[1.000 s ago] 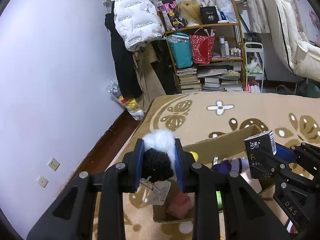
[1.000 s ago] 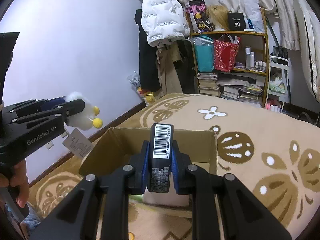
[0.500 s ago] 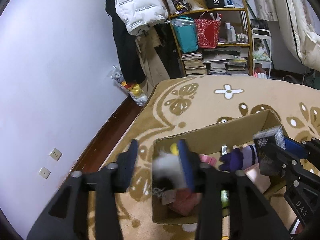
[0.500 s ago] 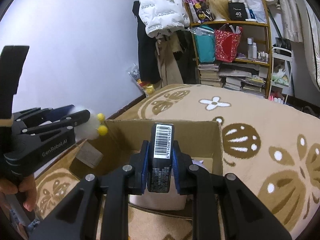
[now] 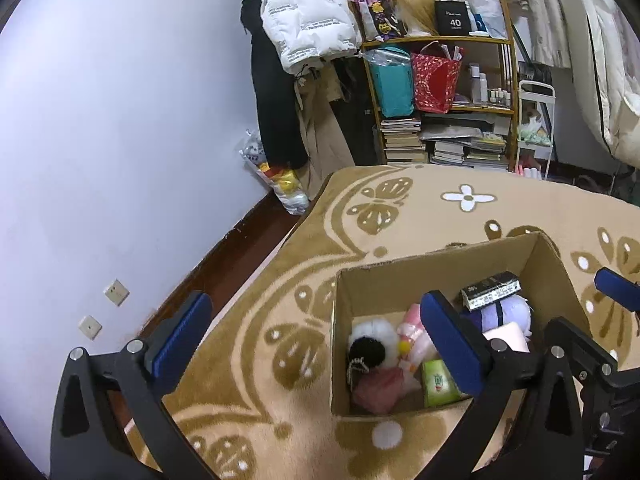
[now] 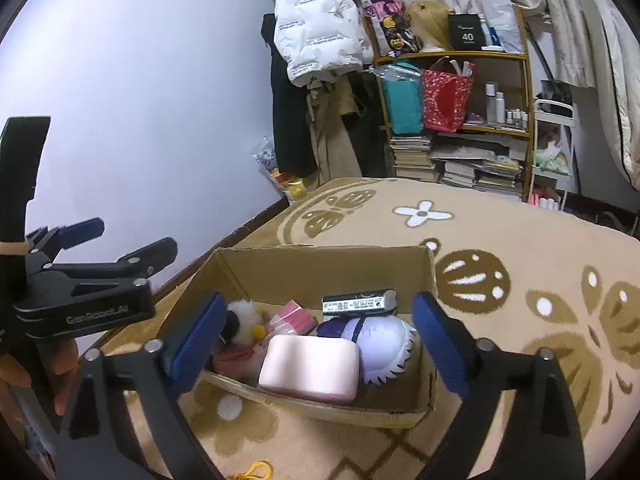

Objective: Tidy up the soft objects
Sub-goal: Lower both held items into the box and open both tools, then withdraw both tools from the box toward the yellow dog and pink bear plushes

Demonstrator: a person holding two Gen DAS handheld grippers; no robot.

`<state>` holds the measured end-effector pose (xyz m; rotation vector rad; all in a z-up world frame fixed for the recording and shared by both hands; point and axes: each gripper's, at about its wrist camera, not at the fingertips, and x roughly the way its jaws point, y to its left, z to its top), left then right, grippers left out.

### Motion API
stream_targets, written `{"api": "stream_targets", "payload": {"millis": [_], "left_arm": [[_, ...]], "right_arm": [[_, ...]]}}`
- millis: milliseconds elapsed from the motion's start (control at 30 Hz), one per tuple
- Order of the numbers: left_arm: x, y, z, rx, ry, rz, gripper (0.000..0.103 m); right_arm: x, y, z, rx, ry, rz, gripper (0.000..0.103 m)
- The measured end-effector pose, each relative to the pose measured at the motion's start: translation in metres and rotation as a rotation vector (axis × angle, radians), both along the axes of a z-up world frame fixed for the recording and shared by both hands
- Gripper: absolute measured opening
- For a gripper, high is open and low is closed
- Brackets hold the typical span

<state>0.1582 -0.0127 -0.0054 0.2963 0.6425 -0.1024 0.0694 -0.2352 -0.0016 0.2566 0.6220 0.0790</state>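
Observation:
An open cardboard box (image 5: 404, 280) (image 6: 320, 266) stands on the patterned rug. Inside lie a white and black plush toy (image 5: 370, 344) (image 6: 240, 320), a black tissue pack (image 5: 490, 290) (image 6: 358, 302) on a purple plush (image 5: 506, 314) (image 6: 378, 344), a pink soft block (image 6: 310, 368), pink items and a green pack (image 5: 438, 382). My left gripper (image 5: 316, 340) is open and empty above the box's left side; it also shows in the right wrist view (image 6: 100, 236). My right gripper (image 6: 316, 344) is open and empty over the box; its fingers (image 5: 616, 290) show at the right of the left wrist view.
A purple wall (image 5: 120, 120) and dark floor strip (image 5: 240, 256) lie left of the rug. Hanging coats (image 5: 304, 32), a cluttered shelf with bags and books (image 5: 440, 92) and a white cart (image 5: 536, 128) stand at the back. A yellow cord (image 6: 256, 470) lies on the rug.
Both grippers have opened. The plush toy has dropped from the left gripper into the box, and the black tissue pack from the right gripper onto the purple plush.

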Motion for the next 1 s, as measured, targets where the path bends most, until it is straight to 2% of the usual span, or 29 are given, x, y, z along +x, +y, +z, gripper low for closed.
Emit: {"api": "stream_targets", "payload": {"millis": [300, 467, 600, 767, 1000], "left_arm": [[-0.025, 0.006, 0.005, -0.001, 0.040, -0.006, 0.103], [-0.040, 0.008, 0.004, -0.023, 0.102, -0.031, 0.103], [-0.050, 0.013, -0.005, -0.068, 0.164, -0.030, 0.103], [-0.061, 0.012, -0.017, -0.054, 0.209, -0.035, 0.103], [-0.080, 0.017, -0.043, -0.087, 0.297, -0.023, 0.103]], "right_arm": [[-0.025, -0.001, 0.004, 0.014, 0.048, -0.014, 0.100], [-0.041, -0.002, 0.005, -0.014, 0.086, -0.003, 0.100], [-0.053, -0.001, 0.004, -0.027, 0.101, -0.003, 0.100], [-0.064, 0.007, -0.004, -0.068, 0.144, 0.046, 0.100], [-0.075, 0.016, -0.024, -0.125, 0.205, 0.090, 0.100]]}}
